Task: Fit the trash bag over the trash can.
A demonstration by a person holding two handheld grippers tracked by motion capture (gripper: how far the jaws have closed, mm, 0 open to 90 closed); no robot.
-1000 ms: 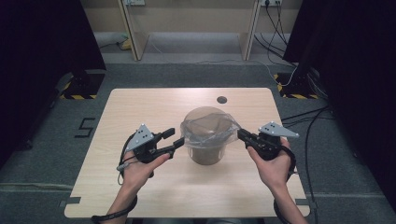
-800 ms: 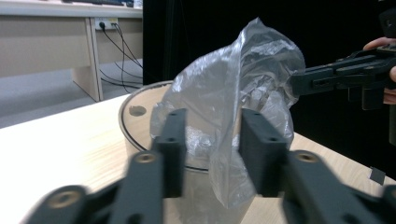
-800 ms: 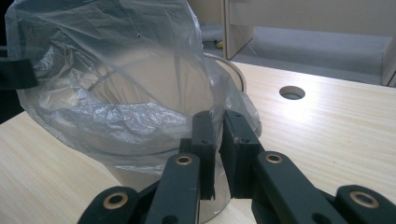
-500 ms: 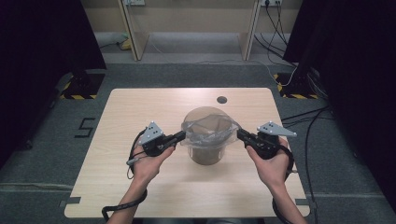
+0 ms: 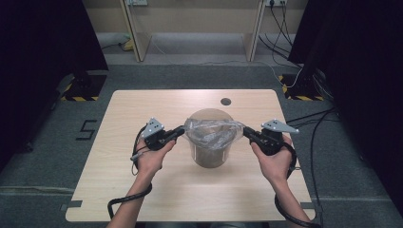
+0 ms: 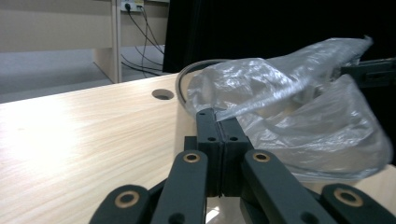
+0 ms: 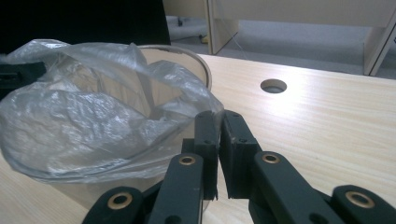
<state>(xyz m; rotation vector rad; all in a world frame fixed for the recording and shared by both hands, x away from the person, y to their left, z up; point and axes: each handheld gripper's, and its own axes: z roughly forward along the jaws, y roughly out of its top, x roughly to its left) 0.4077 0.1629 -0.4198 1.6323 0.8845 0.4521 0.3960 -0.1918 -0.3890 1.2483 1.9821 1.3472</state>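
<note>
Table: light wooden rectangular table (image 5: pixel 142 190) with a round cable hole (image 5: pixel 226 101).
Floor: grey carpet (image 5: pixel 62 156).
Sides: black curtains (image 5: pixel 43 47).
Back: pale wooden shelf legs (image 5: pixel 134 33), trailing black cables (image 5: pixel 280 23).

Each tool, left (image 5: pixel 180 130) and right (image 5: pixel 246 131), was black, with brass-coloured pivot pins on its linkage arms, small screws in its jaws, a grey three-cornered plate behind the jaws, and a trailing black cable.
</note>
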